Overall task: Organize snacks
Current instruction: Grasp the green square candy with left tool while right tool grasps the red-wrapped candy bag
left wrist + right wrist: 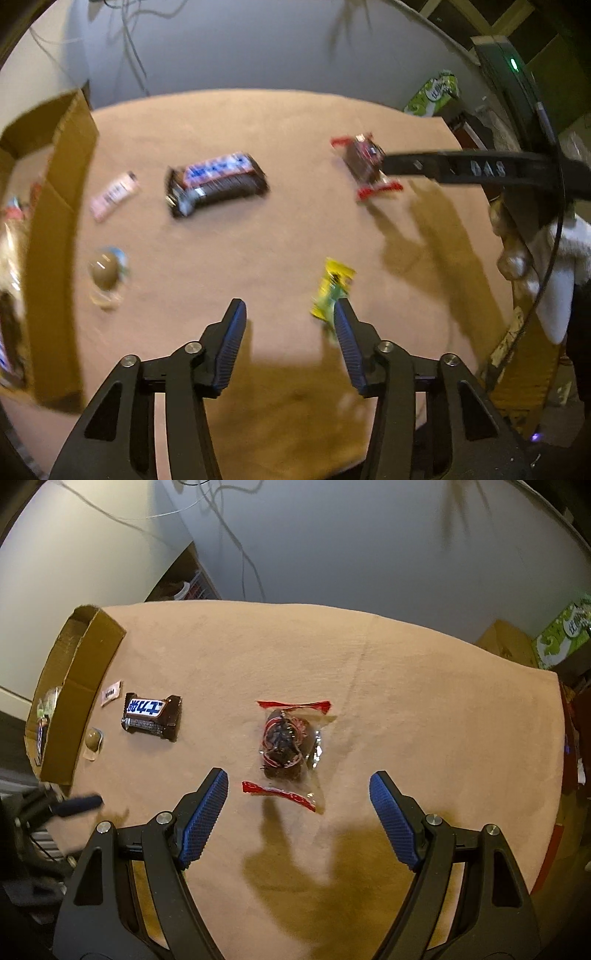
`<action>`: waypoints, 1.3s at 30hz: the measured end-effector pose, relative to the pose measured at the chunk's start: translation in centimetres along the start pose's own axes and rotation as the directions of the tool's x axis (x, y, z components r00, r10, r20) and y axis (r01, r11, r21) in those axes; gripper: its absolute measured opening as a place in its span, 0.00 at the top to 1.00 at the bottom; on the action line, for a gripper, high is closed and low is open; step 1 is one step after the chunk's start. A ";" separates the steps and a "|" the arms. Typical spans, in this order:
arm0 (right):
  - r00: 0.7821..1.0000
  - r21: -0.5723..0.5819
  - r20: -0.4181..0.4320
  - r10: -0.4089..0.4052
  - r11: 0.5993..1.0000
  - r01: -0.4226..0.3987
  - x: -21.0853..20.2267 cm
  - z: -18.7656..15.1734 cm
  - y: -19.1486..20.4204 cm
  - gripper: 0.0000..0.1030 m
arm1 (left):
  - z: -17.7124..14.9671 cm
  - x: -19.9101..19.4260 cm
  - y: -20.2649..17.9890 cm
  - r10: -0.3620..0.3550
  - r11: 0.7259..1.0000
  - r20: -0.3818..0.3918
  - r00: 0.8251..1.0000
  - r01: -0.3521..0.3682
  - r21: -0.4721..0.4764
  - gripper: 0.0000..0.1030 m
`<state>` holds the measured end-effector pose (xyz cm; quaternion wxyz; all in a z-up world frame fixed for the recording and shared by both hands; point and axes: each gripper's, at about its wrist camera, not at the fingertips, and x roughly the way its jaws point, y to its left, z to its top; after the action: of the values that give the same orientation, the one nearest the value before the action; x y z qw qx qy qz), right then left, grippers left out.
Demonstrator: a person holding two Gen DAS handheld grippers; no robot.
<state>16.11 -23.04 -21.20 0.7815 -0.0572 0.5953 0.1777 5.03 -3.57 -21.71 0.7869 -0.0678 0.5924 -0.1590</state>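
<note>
Left gripper [290, 314]: angled steeply down over the tan cloth [258, 122], fingers apart, nothing between them; yellow-green packet [330, 291] just outside one fingertip, perhaps touching, blurred.
Right gripper [299, 786]: pointing down, fingers spread wide, empty, above the red-edged clear packet [288, 746].
Nearby: dark chocolate bar [151, 716], small pink sachet [110, 693], round brown sweet [92, 738].
Cardboard box [85, 686]: at the cloth's left edge, holding snacks.

We see a tan-clothed table [406, 686] before a pale grey wall [351, 546], cables [240, 542] hanging, warm light casting shadows.
</note>
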 end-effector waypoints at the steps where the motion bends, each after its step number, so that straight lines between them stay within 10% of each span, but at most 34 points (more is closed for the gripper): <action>1: 1.000 -0.003 -0.001 -0.001 1.000 0.001 0.2 0.0 0.2 0.21 | -0.2 0.3 -0.3 -0.003 1.000 -0.005 1.000 0.003 -0.007 0.56; 16: 1.000 -0.010 -0.028 -0.001 1.000 0.001 2.6 2.0 0.6 0.21 | -1.6 3.0 -3.2 0.010 0.996 -0.022 1.000 -0.012 -0.089 0.59; 39: 0.998 -0.022 -0.070 -0.011 1.000 0.009 4.1 1.5 0.4 0.61 | -1.8 2.3 -3.2 0.060 0.997 -0.004 0.998 -0.060 -0.047 0.89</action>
<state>18.31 -21.34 -24.63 0.7604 -0.0750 0.6200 0.1781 3.32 -7.21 -23.40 0.7886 -0.0682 0.5990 -0.1215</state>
